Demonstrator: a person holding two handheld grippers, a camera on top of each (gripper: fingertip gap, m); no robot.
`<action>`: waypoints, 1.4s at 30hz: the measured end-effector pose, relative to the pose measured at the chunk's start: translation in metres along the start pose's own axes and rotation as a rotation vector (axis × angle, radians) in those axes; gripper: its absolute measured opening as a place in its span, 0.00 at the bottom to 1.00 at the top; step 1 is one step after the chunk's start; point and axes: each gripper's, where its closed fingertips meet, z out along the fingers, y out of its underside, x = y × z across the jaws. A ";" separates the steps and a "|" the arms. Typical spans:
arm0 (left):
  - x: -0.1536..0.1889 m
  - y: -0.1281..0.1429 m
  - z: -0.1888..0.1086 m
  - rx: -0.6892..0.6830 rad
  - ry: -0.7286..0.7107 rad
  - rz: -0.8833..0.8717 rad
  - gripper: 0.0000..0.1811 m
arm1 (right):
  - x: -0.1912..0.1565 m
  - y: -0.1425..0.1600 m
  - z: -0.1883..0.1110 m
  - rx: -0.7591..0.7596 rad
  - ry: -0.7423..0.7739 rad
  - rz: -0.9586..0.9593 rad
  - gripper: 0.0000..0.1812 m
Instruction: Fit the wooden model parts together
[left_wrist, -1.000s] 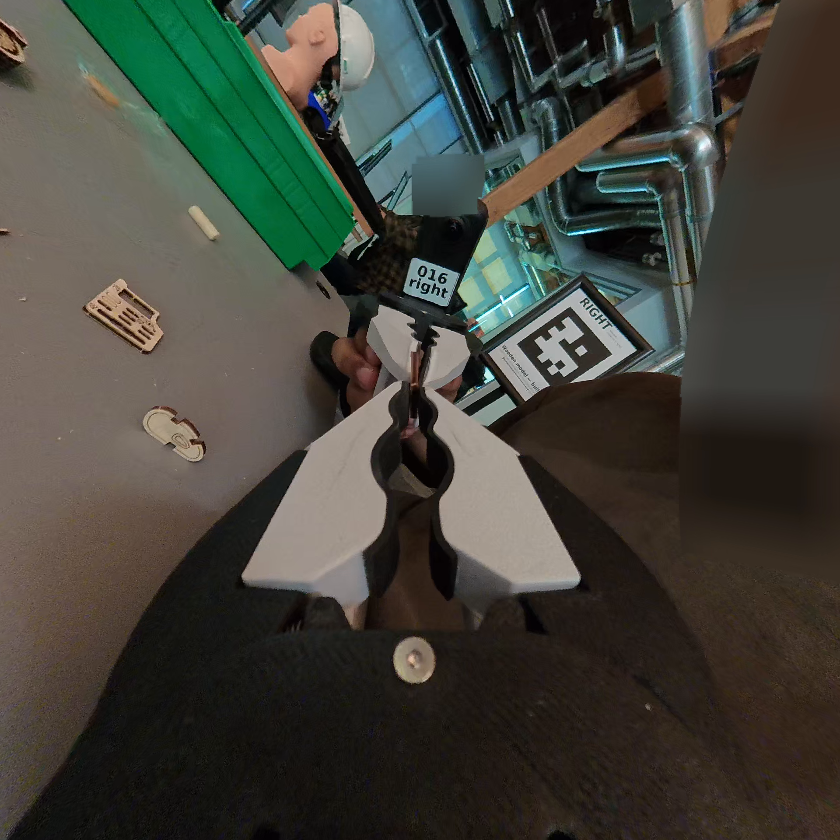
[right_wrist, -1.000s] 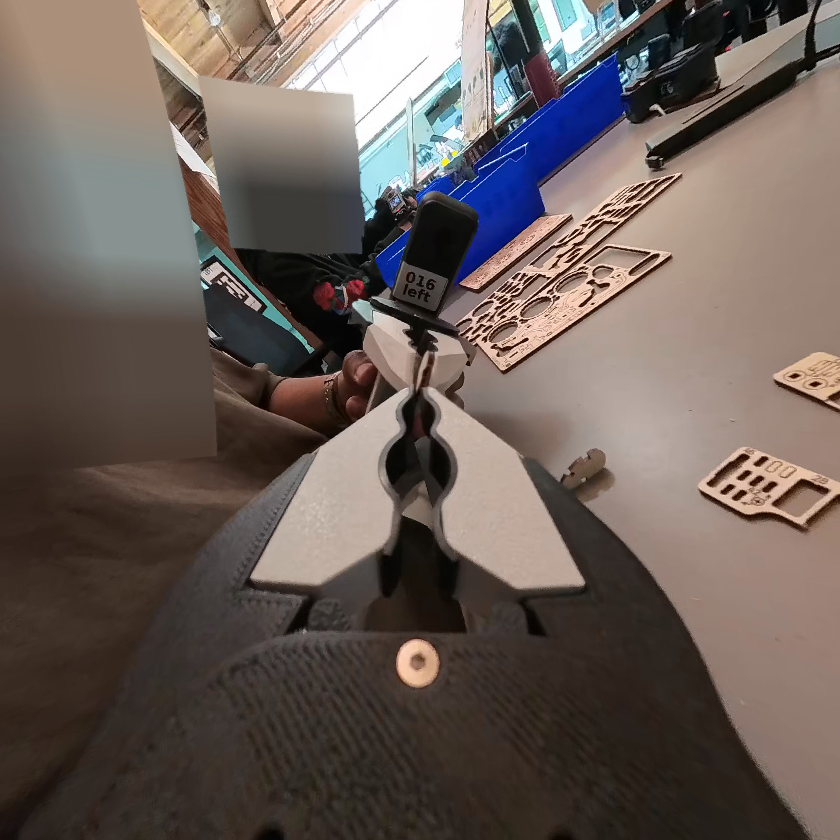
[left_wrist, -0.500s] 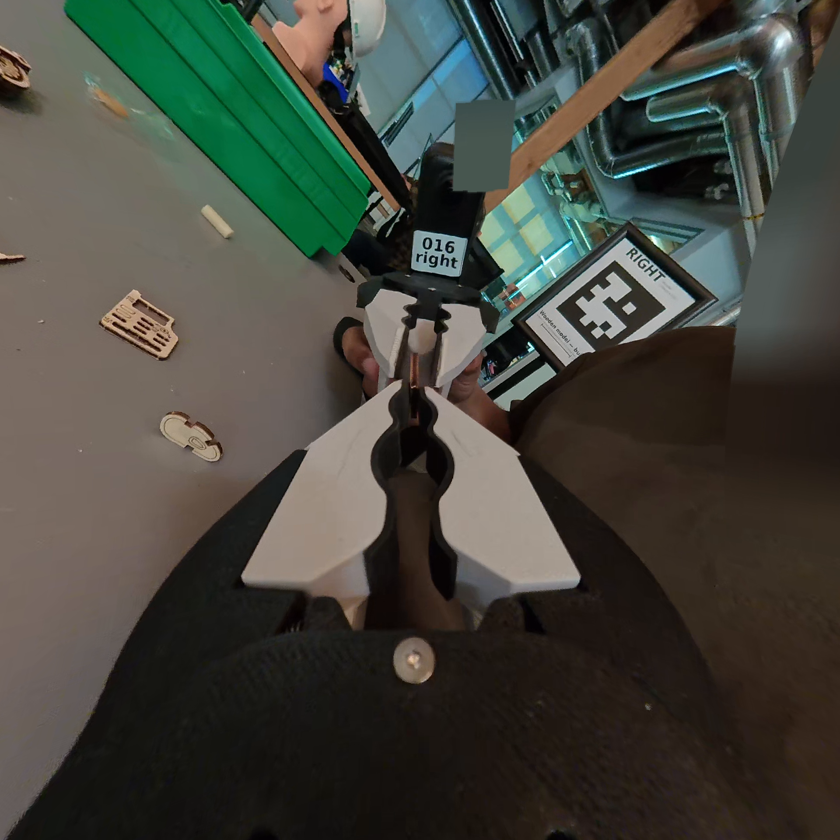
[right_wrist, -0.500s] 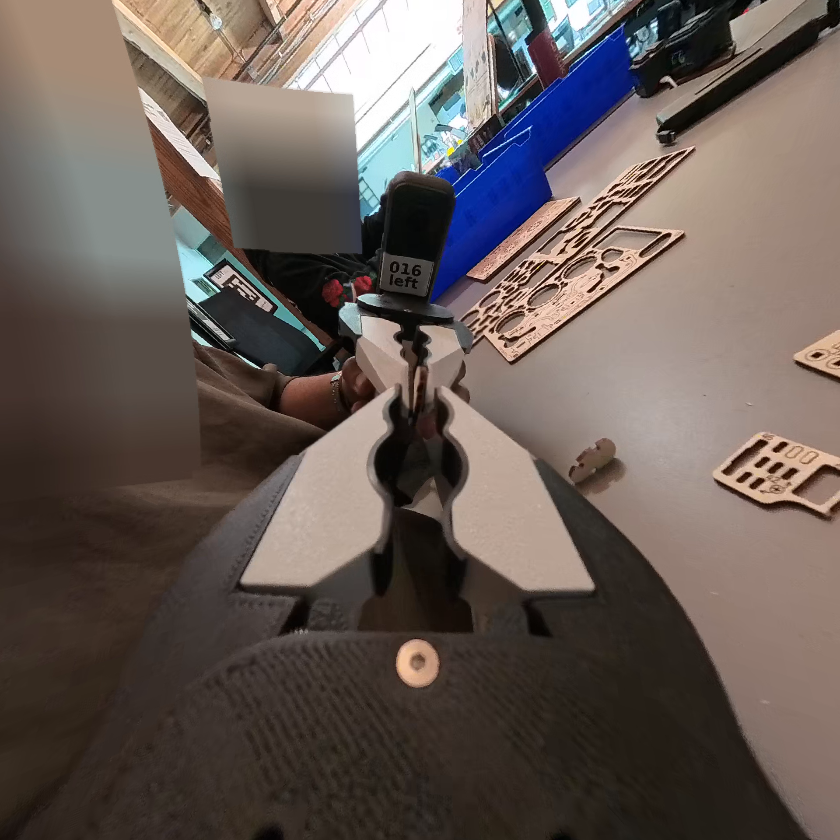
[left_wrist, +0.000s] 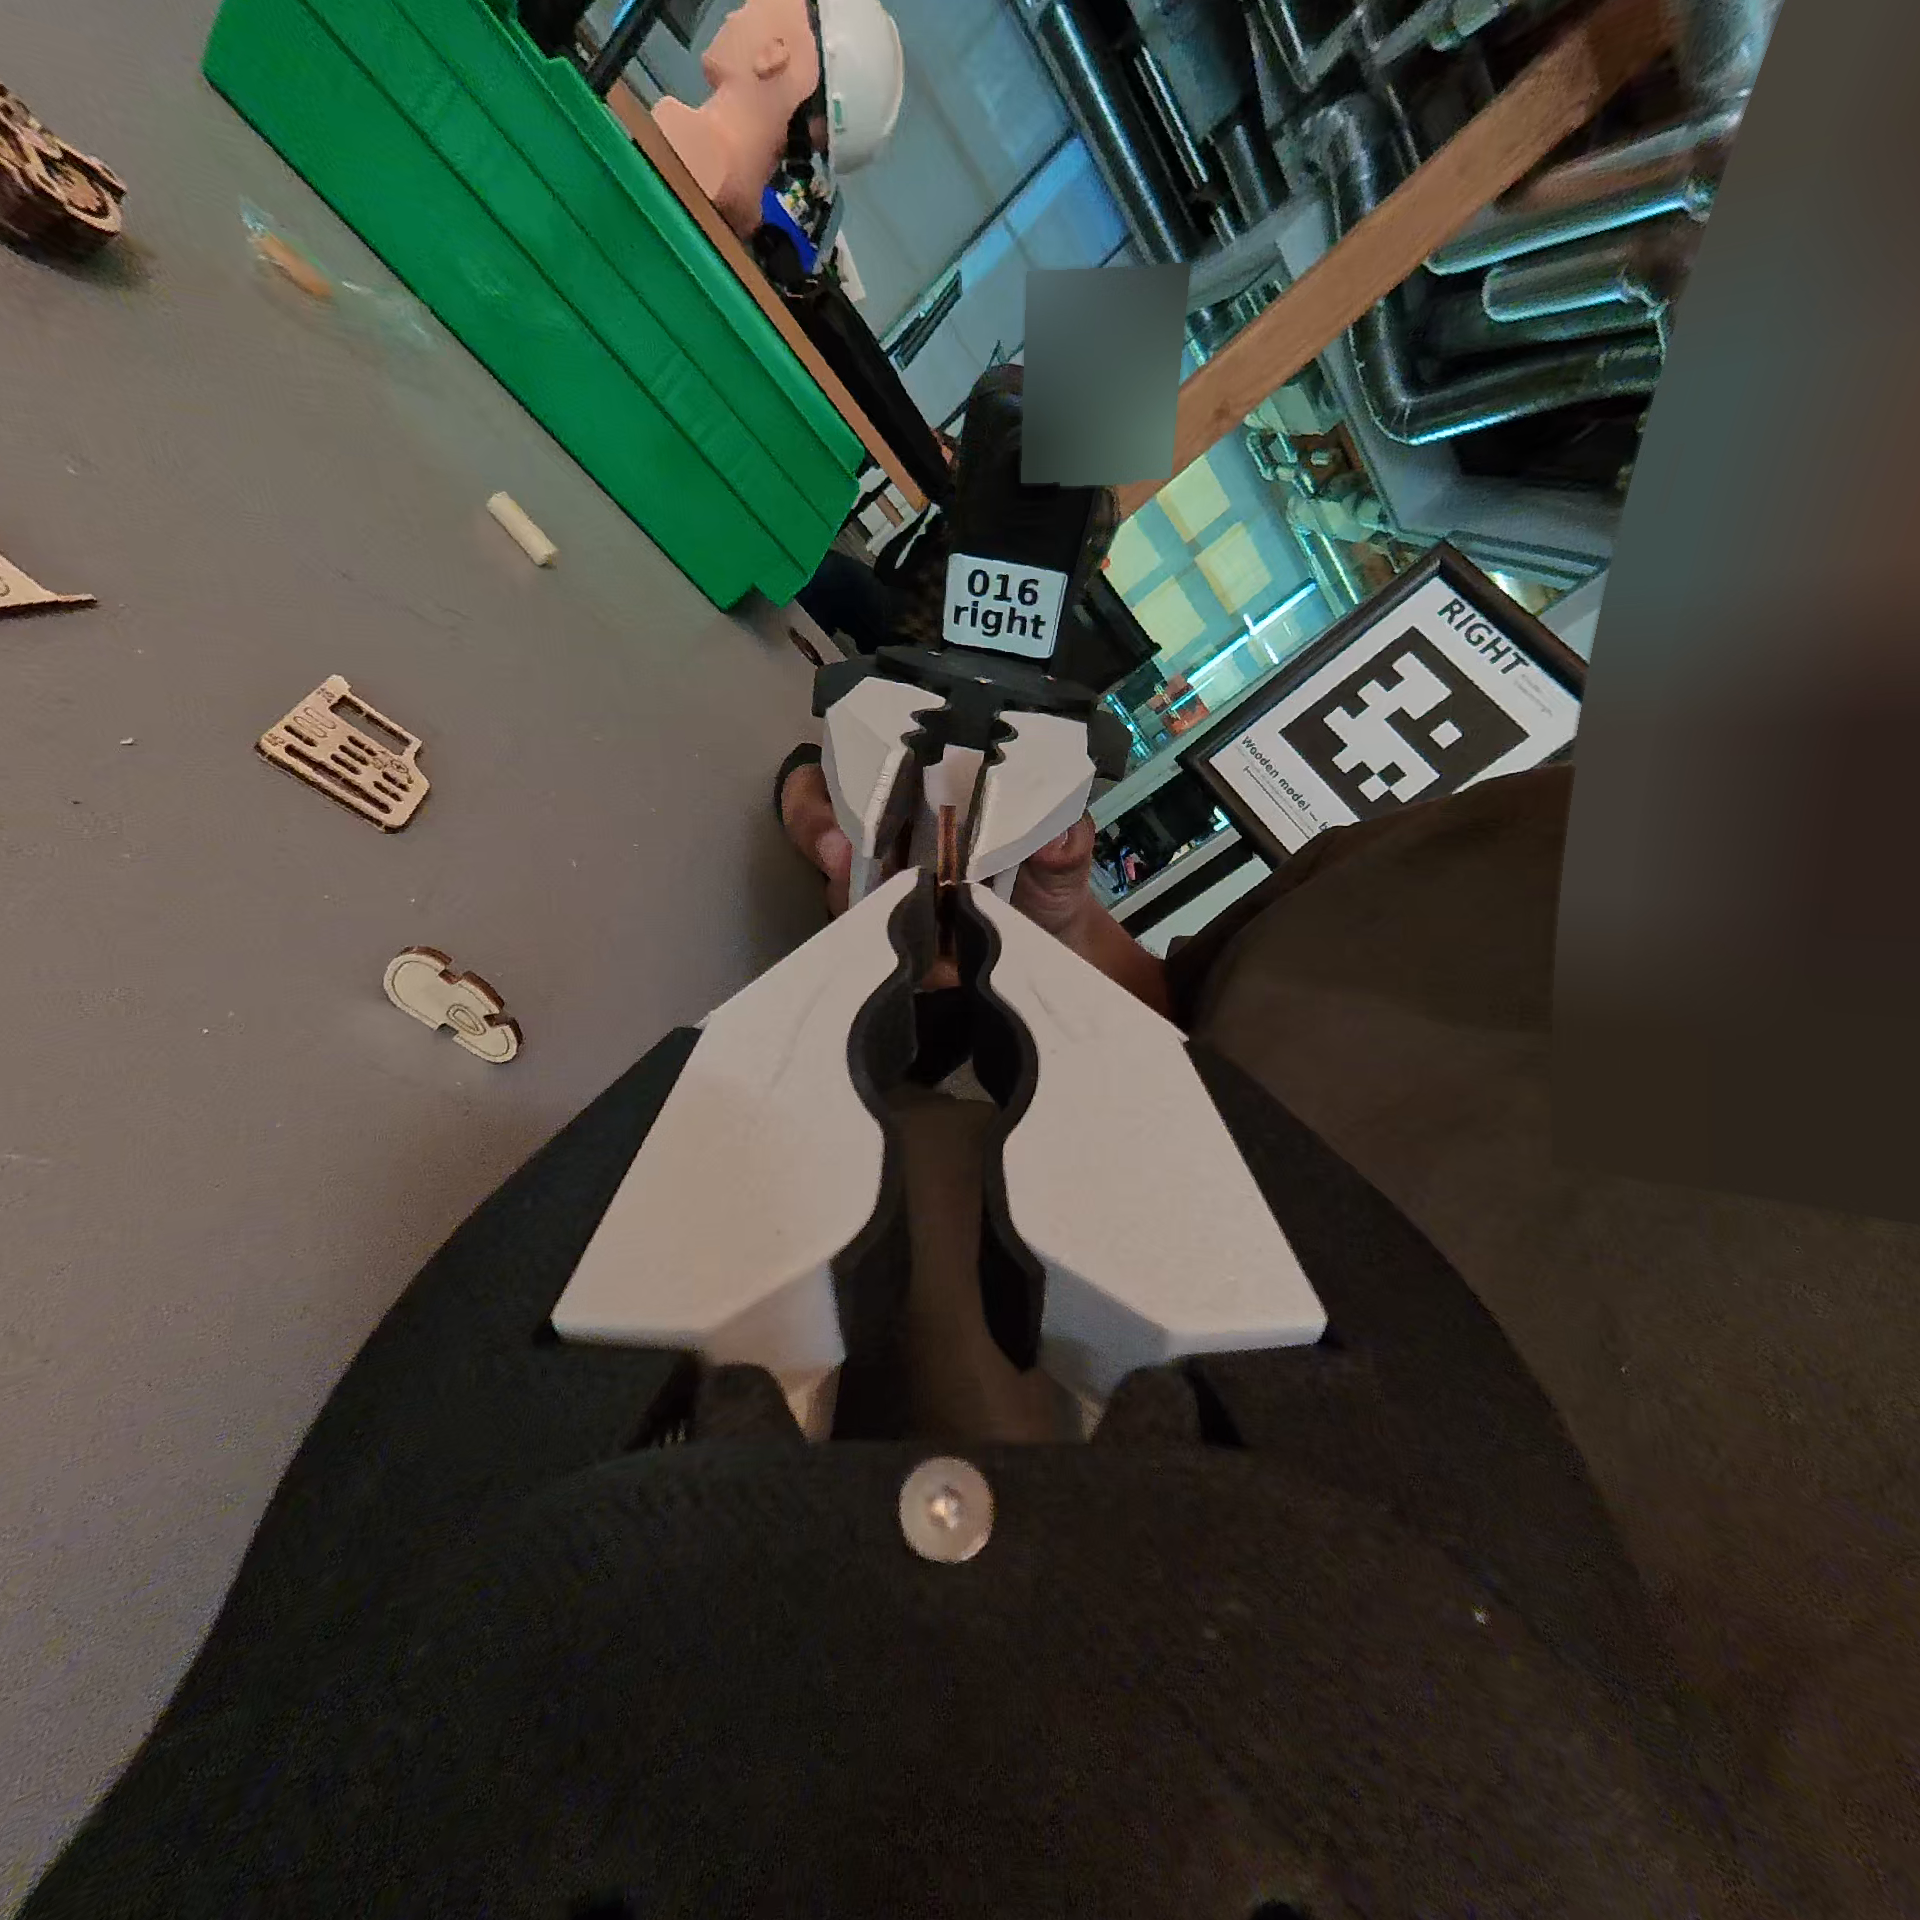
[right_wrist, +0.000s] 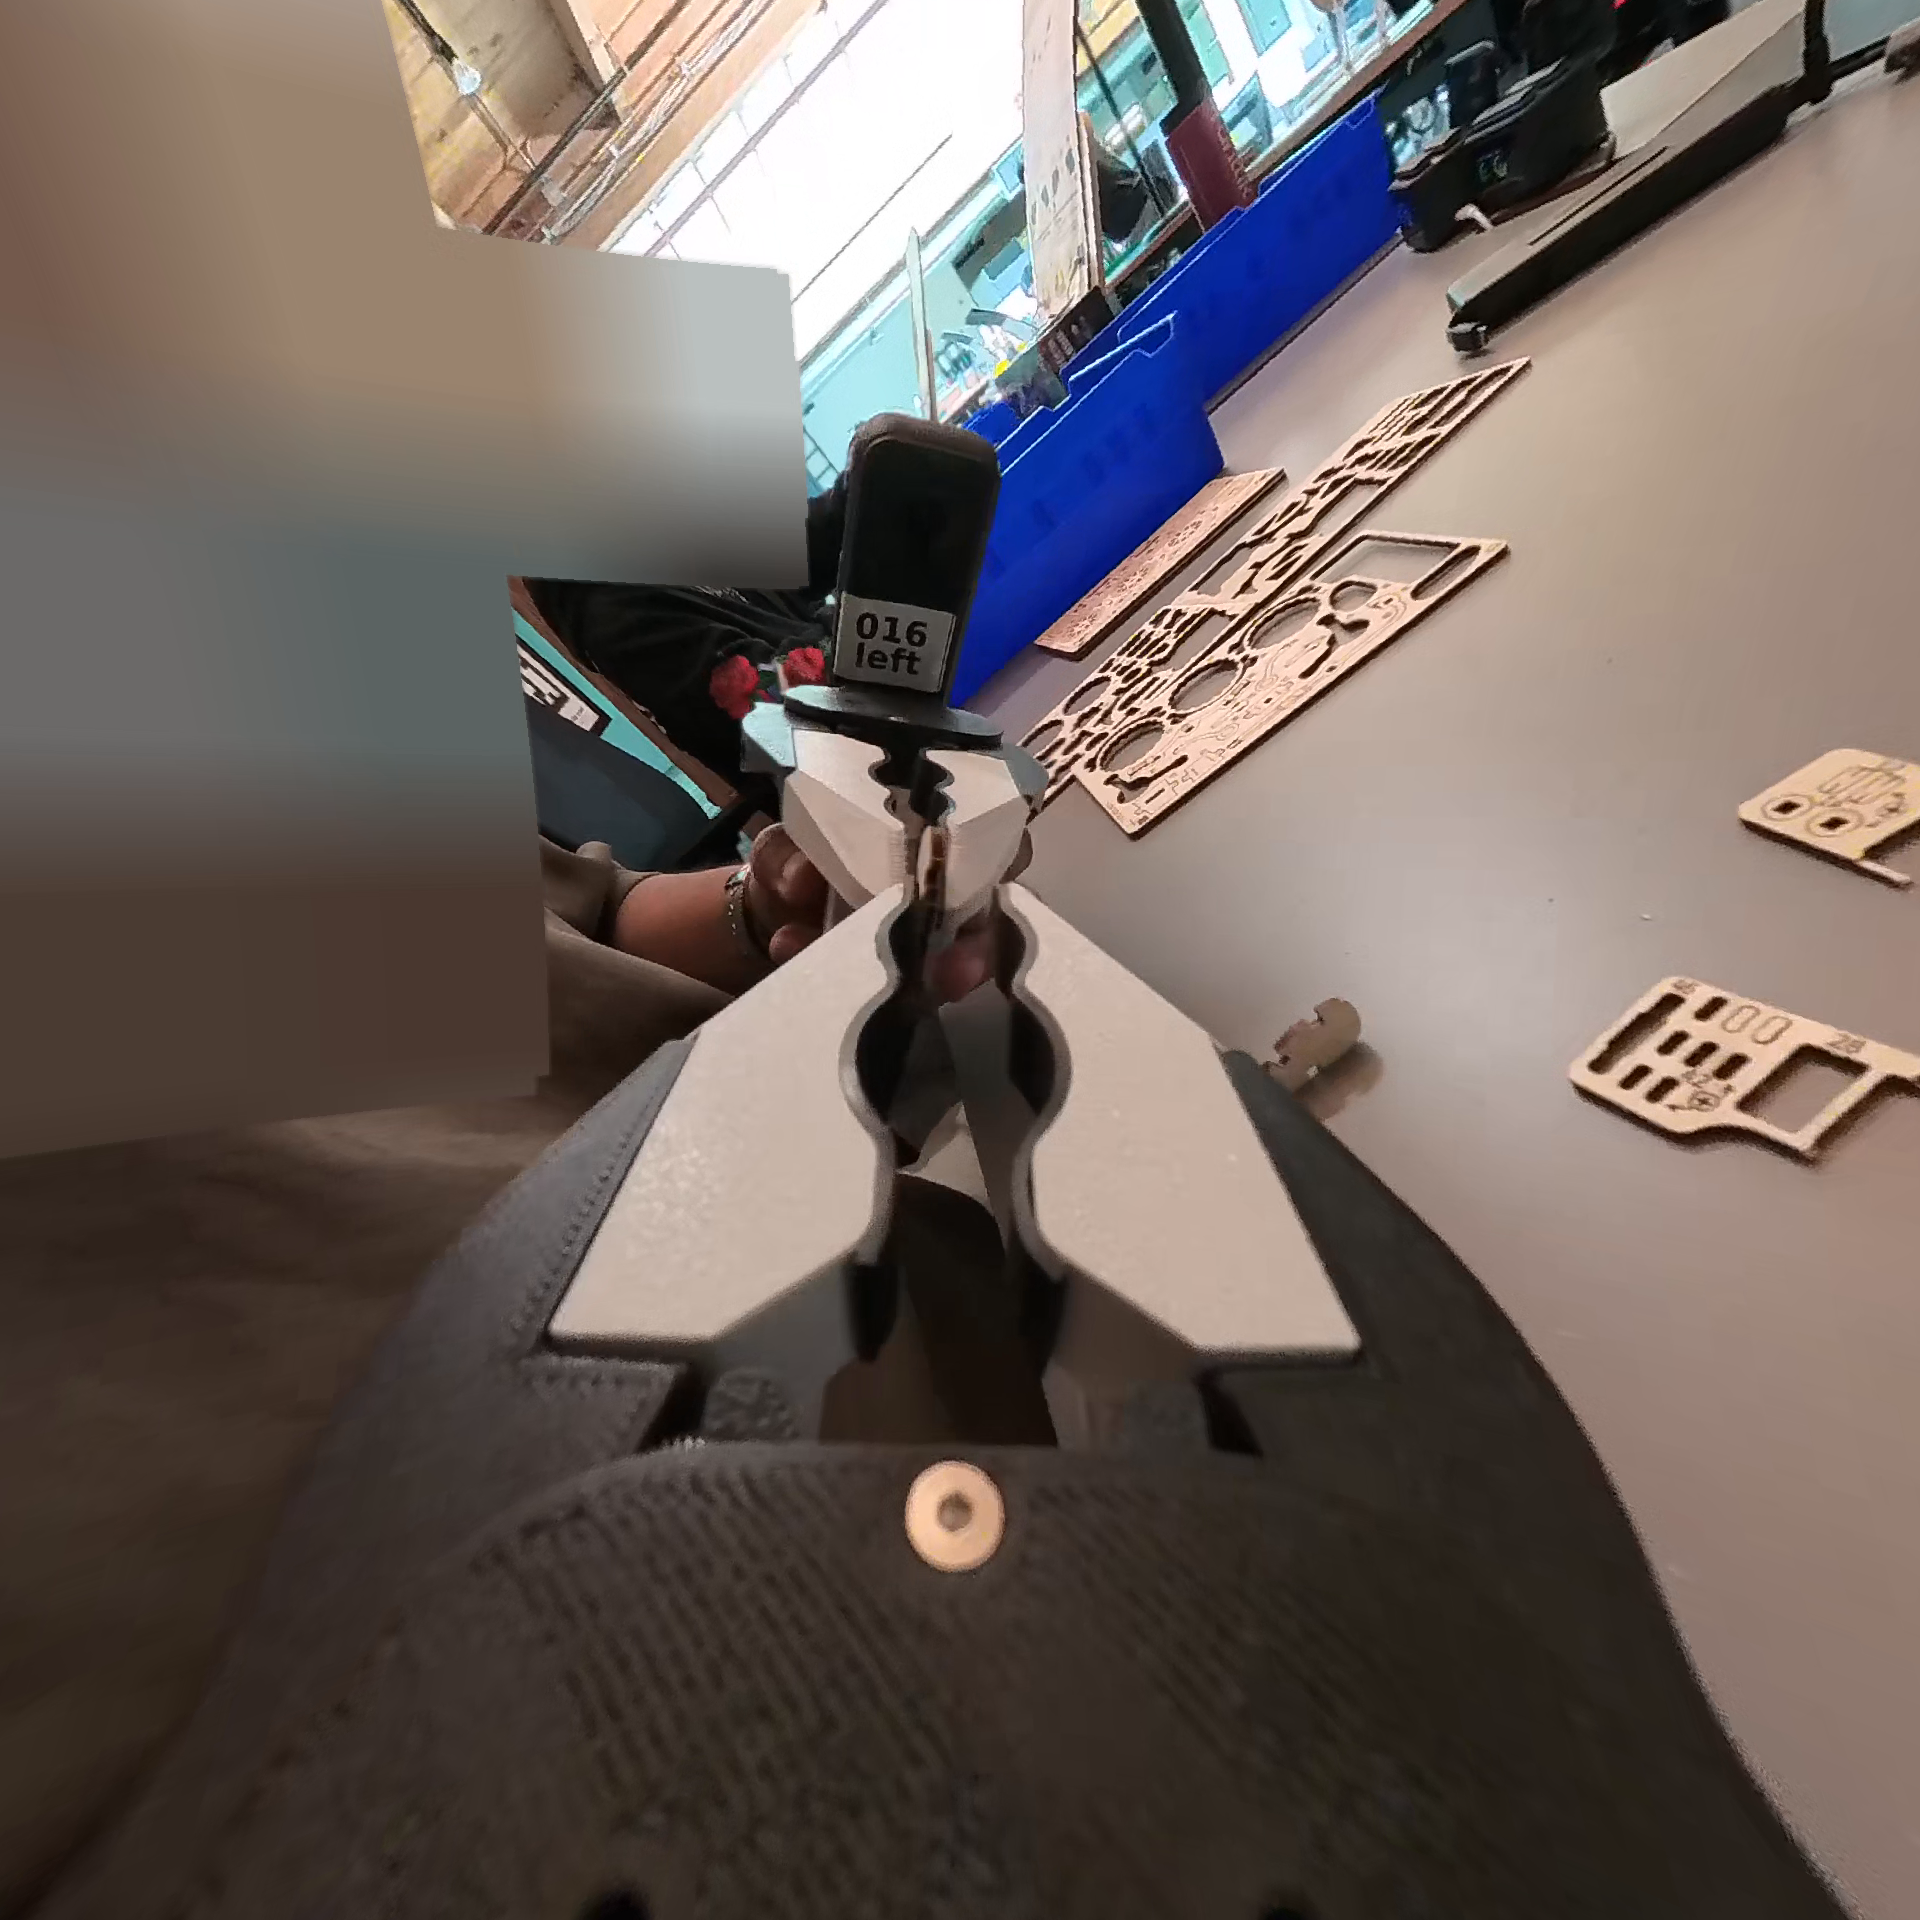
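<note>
Both grippers meet tip to tip above the grey table (left_wrist: 208, 1195). Left gripper (left_wrist: 943, 883) and right gripper (right_wrist: 914, 904) each pinch a thin wooden part (left_wrist: 948, 847) edge-on.

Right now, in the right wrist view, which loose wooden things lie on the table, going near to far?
Small notched wooden piece → slotted wooden panel → wooden piece with two round holes → punched-out wooden sheets.

Two grippers (left_wrist: 940, 883) (right_wrist: 914, 904), three loose wooden parts (right_wrist: 1756, 1060) (right_wrist: 1844, 810) (right_wrist: 1314, 1039), three cut-out sheets (right_wrist: 1299, 665)
</note>
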 end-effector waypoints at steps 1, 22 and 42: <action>0.000 0.000 0.000 0.003 0.002 -0.005 0.00 | 0.001 0.000 0.000 0.000 0.001 0.002 0.07; -0.020 -0.003 -0.010 -0.097 -0.343 0.546 0.29 | 0.024 0.011 -0.003 -0.054 0.056 0.271 0.00; -0.022 0.026 0.000 -0.269 -0.434 0.978 0.17 | 0.013 0.034 -0.002 -0.156 -0.061 0.599 0.00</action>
